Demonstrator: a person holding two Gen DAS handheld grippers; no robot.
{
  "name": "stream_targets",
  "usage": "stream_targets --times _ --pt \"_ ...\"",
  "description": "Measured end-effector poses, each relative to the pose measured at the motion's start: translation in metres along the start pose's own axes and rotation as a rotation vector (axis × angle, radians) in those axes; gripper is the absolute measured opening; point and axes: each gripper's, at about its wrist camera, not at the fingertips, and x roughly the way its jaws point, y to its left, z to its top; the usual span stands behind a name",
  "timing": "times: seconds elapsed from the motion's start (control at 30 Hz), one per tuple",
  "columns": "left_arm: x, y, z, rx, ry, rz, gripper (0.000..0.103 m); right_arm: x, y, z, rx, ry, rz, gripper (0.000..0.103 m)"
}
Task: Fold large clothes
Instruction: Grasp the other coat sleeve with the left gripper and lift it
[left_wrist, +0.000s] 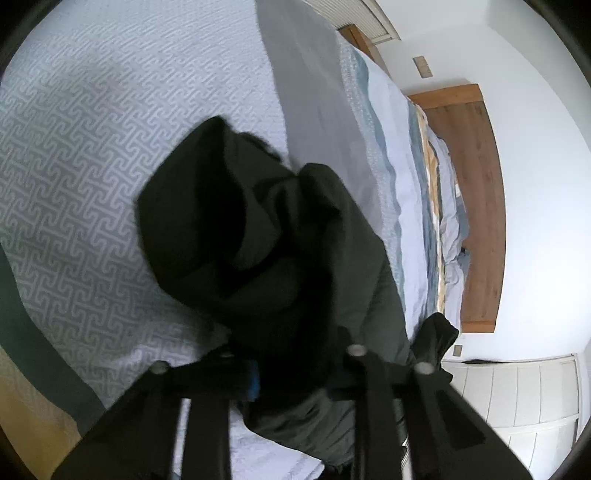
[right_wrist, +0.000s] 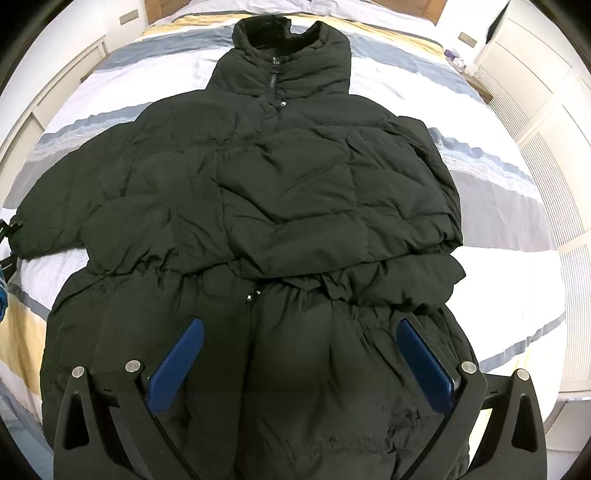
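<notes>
A black puffer jacket (right_wrist: 258, 192) lies front up on the bed, collar at the far end, its right sleeve folded across the chest. My right gripper (right_wrist: 299, 343) is open, its blue pads (right_wrist: 177, 365) spread above the jacket's lower hem. My left gripper (left_wrist: 295, 369) is shut on the cuff of the jacket's left sleeve (left_wrist: 229, 229) and holds it lifted over the bedspread; the fabric hides the fingertips. The left gripper also shows at the left edge of the right wrist view (right_wrist: 5, 236), at the sleeve end.
The bed has a white, grey, blue and yellow striped duvet (right_wrist: 498, 192) with a patterned white panel (left_wrist: 92, 147). A wooden headboard (left_wrist: 476, 206) is at the far end. White cabinets (right_wrist: 546, 122) stand along both sides.
</notes>
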Motion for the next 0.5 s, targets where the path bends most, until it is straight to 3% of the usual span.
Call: stream_targets --times 0.13,0.5 --pt "-0.009 -0.018 -0.004 0.041 -0.012 0.007 0.01 -0.004 -0.006 -0.001 0.006 -0.012 0.005 0.102" --pt "-0.034 -0.088 -0.024 0.189 -0.02 -0.024 0.009 -0.015 -0.03 -0.006 0.057 -0.054 0.025 0.102"
